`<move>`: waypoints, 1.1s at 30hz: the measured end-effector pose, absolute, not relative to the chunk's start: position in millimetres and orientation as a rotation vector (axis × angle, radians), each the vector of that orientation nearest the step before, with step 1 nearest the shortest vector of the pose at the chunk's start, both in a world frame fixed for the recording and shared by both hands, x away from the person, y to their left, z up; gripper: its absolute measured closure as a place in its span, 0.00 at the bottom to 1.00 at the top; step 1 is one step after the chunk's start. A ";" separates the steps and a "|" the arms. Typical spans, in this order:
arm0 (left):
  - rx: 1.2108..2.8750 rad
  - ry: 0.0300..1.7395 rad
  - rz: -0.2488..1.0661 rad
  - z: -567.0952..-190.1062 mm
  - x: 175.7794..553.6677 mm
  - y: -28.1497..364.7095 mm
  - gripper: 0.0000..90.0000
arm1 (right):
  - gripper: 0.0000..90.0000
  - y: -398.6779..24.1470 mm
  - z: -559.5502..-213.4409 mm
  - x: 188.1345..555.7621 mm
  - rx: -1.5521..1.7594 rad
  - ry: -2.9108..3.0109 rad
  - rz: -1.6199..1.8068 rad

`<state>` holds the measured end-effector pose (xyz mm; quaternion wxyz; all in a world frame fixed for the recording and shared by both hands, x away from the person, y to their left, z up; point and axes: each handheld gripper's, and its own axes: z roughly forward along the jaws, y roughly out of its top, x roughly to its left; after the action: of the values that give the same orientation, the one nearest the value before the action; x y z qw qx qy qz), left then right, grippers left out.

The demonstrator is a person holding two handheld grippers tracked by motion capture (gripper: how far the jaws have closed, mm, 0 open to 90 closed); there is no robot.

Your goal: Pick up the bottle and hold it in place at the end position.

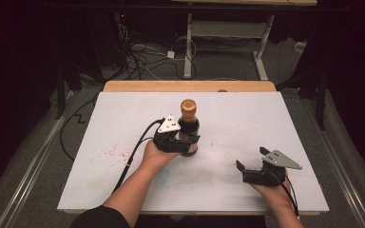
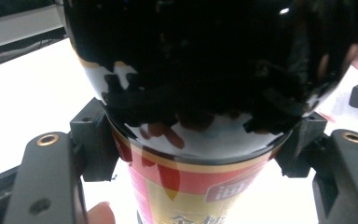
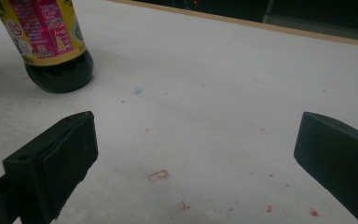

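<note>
The bottle (image 2: 200, 186) label carries Chinese characters and fine print, too blurred to read.

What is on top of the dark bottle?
A brown cap closes the bottle. The left tongs grip the bottle lower down, covering part of the label. How full the bottle is cannot be seen.

High view overhead, gripper views low, all sharing bottle (image 1: 188, 124)

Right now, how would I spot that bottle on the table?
On the white table, look just left of centre. The dark sauce bottle stands upright in the left claw, with a copper cap and a yellow-and-pink label.
</note>
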<state>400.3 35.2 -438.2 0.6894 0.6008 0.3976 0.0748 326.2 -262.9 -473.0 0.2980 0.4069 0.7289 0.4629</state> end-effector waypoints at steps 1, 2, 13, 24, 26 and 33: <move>1.344 0.889 0.167 -438.2 400.3 35.2 0.31 | 0.00 -262.9 -473.0 326.2 1.081 1.937 1.230; 1.339 0.898 0.168 -438.2 400.4 34.9 0.31 | 0.00 -262.0 -472.9 326.5 1.082 1.942 1.234; 1.318 0.940 0.144 -436.3 400.7 35.6 0.29 | 0.19 -247.6 -462.4 338.5 1.069 1.968 1.250; 1.318 0.945 0.125 -442.5 400.2 38.2 0.27 | 0.42 -233.1 -436.6 355.9 1.029 1.973 1.324; 1.311 0.950 0.122 -443.3 400.8 37.1 0.27 | 0.47 -229.5 -432.8 358.7 1.019 1.981 1.335; 1.298 0.952 0.125 -443.3 400.9 35.9 0.28 | 0.66 -217.1 -426.5 367.9 0.988 2.001 1.351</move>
<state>400.9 35.9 -443.3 0.6915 0.5807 0.4259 0.0558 367.9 -217.1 -426.5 0.2631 0.3654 0.7399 0.4997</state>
